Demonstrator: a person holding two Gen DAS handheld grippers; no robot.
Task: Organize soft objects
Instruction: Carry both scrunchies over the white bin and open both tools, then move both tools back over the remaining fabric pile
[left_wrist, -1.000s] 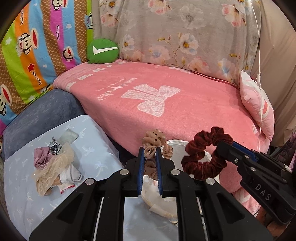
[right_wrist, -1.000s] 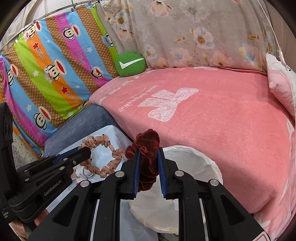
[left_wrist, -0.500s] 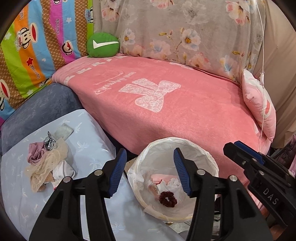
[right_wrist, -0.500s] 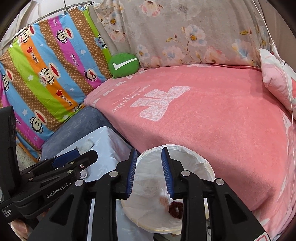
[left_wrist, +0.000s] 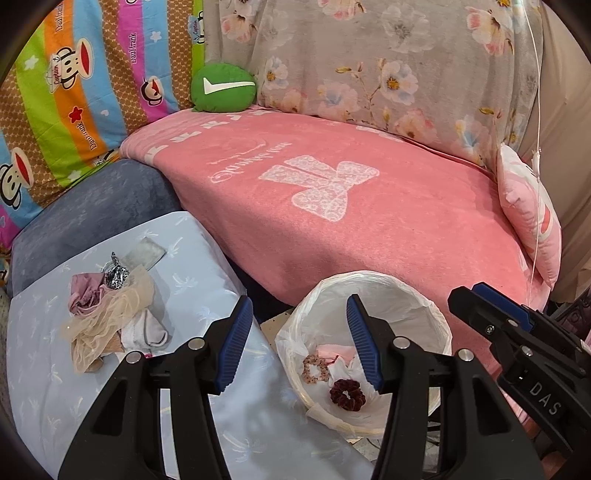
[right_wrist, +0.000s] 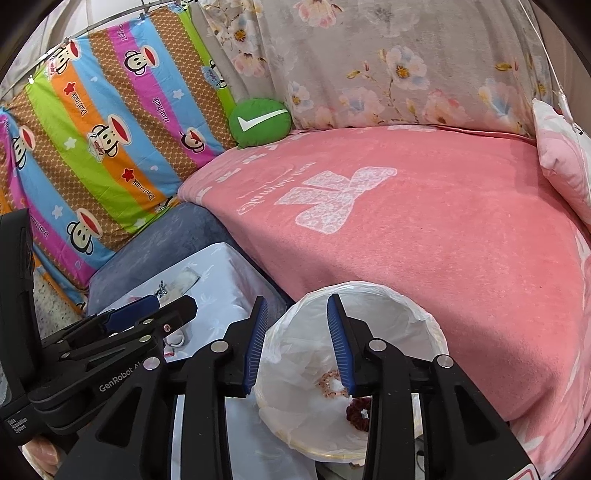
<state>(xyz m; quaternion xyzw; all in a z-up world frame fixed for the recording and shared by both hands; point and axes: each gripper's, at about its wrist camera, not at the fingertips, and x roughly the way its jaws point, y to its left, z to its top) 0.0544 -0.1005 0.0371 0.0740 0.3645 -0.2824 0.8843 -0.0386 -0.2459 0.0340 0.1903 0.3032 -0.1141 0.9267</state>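
Observation:
A bin lined with a white bag (left_wrist: 436, 325) (right_wrist: 424, 325) stands between the table and the bed. Inside it lie a dark red scrunchie (left_wrist: 347, 394) (right_wrist: 356, 408) and a tan patterned scrunchie (left_wrist: 316, 368) (right_wrist: 328, 380) on some pink and white cloth. My left gripper (left_wrist: 297, 345) hangs open over the bin's left rim, holding nothing. My right gripper (right_wrist: 295, 341) is open above the bin, also holding nothing. A pile of soft items (left_wrist: 110, 314), with beige mesh, pink fabric and a white sock, lies on the table.
The light blue tablecloth (left_wrist: 44, 369) (right_wrist: 221, 269) covers the table at lower left. A pink blanket (left_wrist: 332, 184) (right_wrist: 443, 221) covers the bed behind the bin. A green cushion (left_wrist: 223, 86) (right_wrist: 260, 122) and a pink pillow (left_wrist: 528, 206) rest on it. A grey-blue cushion (left_wrist: 96, 203) borders the table.
Both grippers opened and let go of their scrunchies: the dark red one and the tan one fell into the lined bin and now lie at its bottom.

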